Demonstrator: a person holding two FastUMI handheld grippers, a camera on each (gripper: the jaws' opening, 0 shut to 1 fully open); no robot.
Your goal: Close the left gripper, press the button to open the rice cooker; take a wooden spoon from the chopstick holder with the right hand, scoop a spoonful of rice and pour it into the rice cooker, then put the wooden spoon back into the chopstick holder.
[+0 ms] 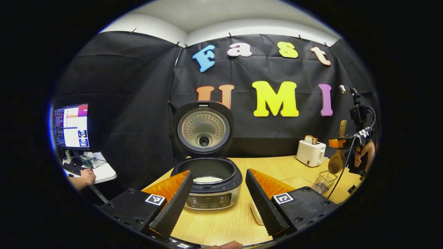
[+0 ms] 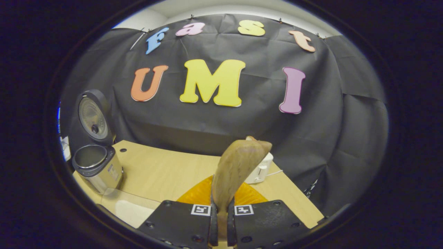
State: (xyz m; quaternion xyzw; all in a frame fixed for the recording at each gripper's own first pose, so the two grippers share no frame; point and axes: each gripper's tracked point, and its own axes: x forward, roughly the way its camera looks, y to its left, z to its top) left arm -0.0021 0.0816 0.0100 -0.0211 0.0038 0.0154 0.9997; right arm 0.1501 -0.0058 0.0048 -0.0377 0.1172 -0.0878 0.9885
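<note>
Left gripper (image 1: 218, 199) held level and low over the light wooden desk (image 1: 221, 221), fingers spread wide, nothing gripped. Directly ahead between them, the silver-and-black rice cooker (image 1: 207, 183) is seen, lid raised upright, white rice visible in the pot.

Right gripper (image 2: 221, 221) is clamped tight on the handle of the brown wooden spoon (image 2: 237, 169), bowl pointing up. In the left gripper view, spoon raised above the wire chopstick holder (image 1: 324, 181), near the white toaster (image 1: 310, 152).
</note>
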